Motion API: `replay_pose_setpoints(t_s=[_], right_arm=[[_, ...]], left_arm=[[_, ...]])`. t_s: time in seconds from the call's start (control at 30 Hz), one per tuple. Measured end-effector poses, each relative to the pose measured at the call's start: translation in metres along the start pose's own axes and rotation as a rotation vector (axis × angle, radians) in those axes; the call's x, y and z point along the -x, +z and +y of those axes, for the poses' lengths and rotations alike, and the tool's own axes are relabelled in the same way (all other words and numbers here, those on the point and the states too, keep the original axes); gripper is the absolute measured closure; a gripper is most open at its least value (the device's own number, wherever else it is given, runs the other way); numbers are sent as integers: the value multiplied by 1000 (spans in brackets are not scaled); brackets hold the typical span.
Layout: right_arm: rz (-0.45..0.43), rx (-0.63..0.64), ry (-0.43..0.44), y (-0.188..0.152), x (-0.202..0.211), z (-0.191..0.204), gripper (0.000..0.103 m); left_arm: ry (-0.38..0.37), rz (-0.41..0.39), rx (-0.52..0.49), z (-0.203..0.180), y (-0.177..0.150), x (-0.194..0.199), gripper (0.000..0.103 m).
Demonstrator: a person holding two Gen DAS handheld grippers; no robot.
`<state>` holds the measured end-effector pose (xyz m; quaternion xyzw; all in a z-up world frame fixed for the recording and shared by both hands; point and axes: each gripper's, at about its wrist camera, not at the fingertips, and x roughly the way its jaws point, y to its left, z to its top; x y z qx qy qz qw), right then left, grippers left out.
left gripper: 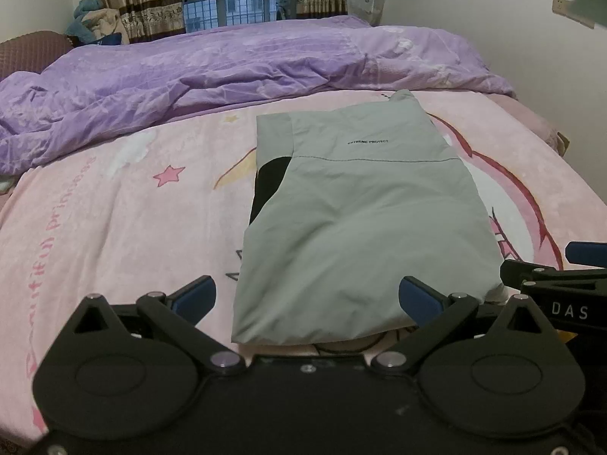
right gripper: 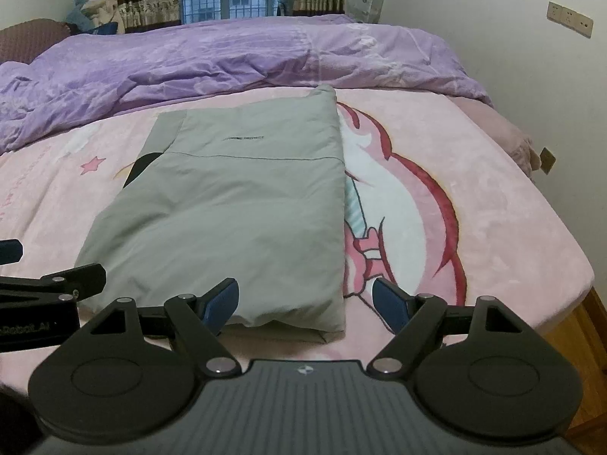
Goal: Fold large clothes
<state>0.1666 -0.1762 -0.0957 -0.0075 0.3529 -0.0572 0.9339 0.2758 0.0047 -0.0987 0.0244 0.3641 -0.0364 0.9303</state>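
A grey jacket lies folded into a long rectangle on the pink bedspread; a black patch shows at its left edge. It also shows in the right wrist view. My left gripper is open, its blue pads either side of the jacket's near left corner, holding nothing. My right gripper is open and straddles the jacket's near right corner, holding nothing. The right gripper's fingers show at the right edge of the left wrist view.
A crumpled purple duvet lies across the far half of the bed. Behind it are curtains and a barred window. The bed's right edge drops to a wooden floor. A wall socket is on the right wall.
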Motion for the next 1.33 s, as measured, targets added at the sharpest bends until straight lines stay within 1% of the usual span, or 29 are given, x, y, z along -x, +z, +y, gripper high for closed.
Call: replay_pose_setpoints(t_s=[1.1,1.33], right_arm=[[-8,1,-1,0,6,0,9],[-8,-1,-1,0,7,-1,9]], left_arm=[[-33,-12,-24,-3,-4,10,0],[-41,-35,-39,-4,-7,16,0]])
